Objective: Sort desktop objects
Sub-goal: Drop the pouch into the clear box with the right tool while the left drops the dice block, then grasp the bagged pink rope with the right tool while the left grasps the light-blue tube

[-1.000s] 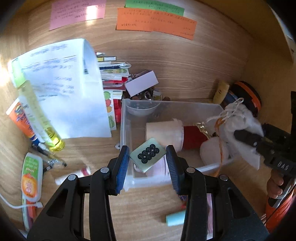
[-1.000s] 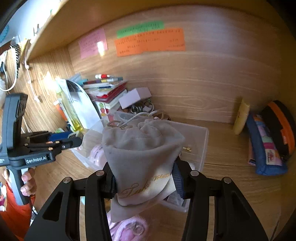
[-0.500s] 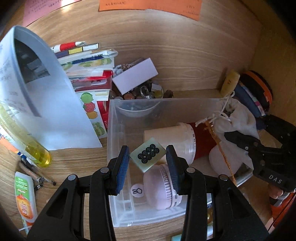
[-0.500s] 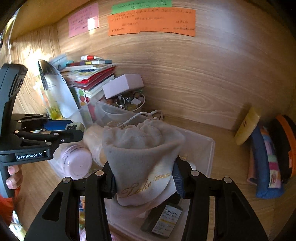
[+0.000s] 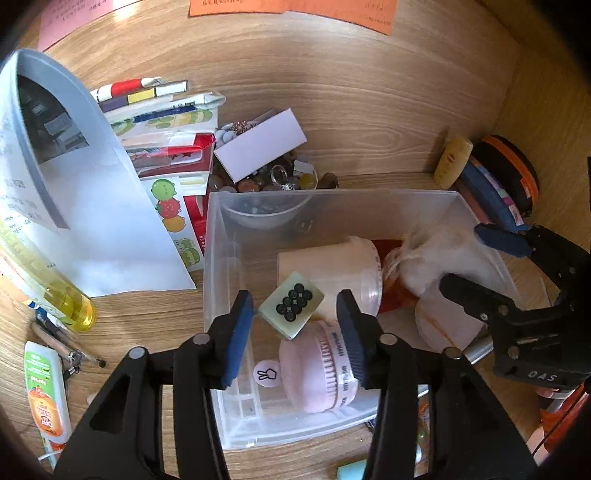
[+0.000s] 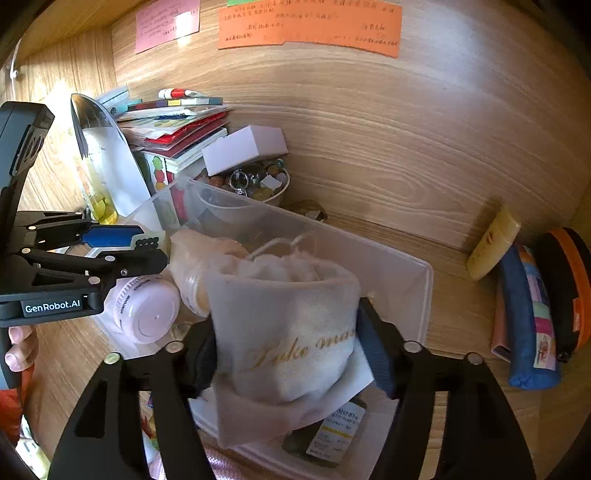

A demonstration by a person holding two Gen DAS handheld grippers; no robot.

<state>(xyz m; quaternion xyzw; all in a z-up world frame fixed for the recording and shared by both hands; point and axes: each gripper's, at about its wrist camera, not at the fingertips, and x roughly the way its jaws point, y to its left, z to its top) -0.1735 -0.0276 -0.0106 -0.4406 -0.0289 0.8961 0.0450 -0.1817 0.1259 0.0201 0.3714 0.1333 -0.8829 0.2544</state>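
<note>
Wooden desk [image 5: 369,122] is carrying clear bin [image 5: 221,258]. Left gripper [image 5: 295,325] jaws, just opening, are releasing green tile [image 5: 291,304] over bin. Right gripper [image 6: 288,354] jaws, just opening, are freeing cloth pouch [image 6: 284,332] at bin's right side.

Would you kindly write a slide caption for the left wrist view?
Left hand-held gripper releasing a pale green tile over the clear storage bin.

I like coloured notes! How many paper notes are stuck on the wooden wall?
3 show: a pink note at left, a big orange note beside it, and a green note barely peeking above the orange. More may be out of view.
</note>
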